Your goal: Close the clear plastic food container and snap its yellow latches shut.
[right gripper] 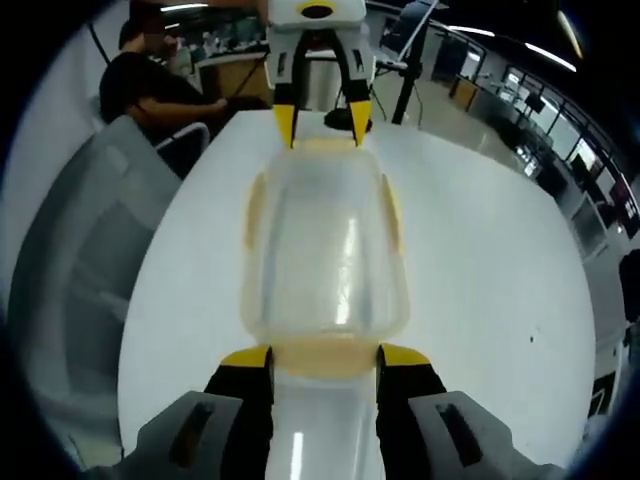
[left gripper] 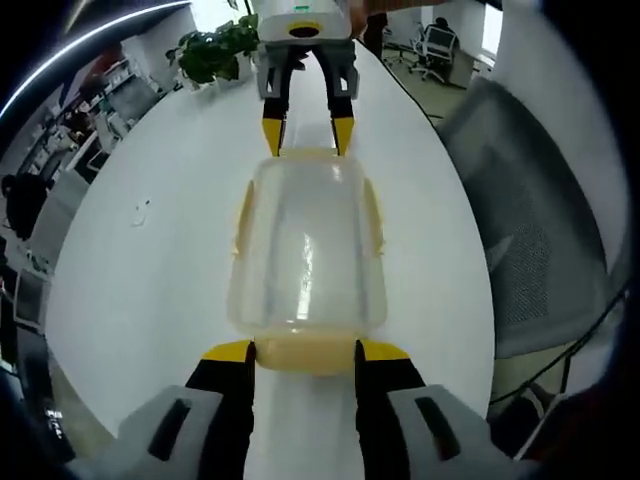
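The clear plastic food container (left gripper: 305,250) (right gripper: 325,250) lies lengthwise on the white table (left gripper: 150,260) with its lid on top. Yellow latches run along its long sides (left gripper: 243,215) (right gripper: 256,210) and its two ends. My left gripper (left gripper: 306,352) stands open at the near end, its yellow-tipped jaws on either side of the end latch (left gripper: 305,358). At the opposite end my right gripper (right gripper: 325,357) is open the same way around the other end latch (right gripper: 325,355). Each gripper shows at the top of the other's view: right gripper (left gripper: 306,135), left gripper (right gripper: 322,118).
A potted plant (left gripper: 215,50) stands at one end of the table. A grey chair (left gripper: 540,230) (right gripper: 80,250) is pulled up along one long edge. A person (right gripper: 150,80) sits beyond the other end, near a dark stand (right gripper: 410,70).
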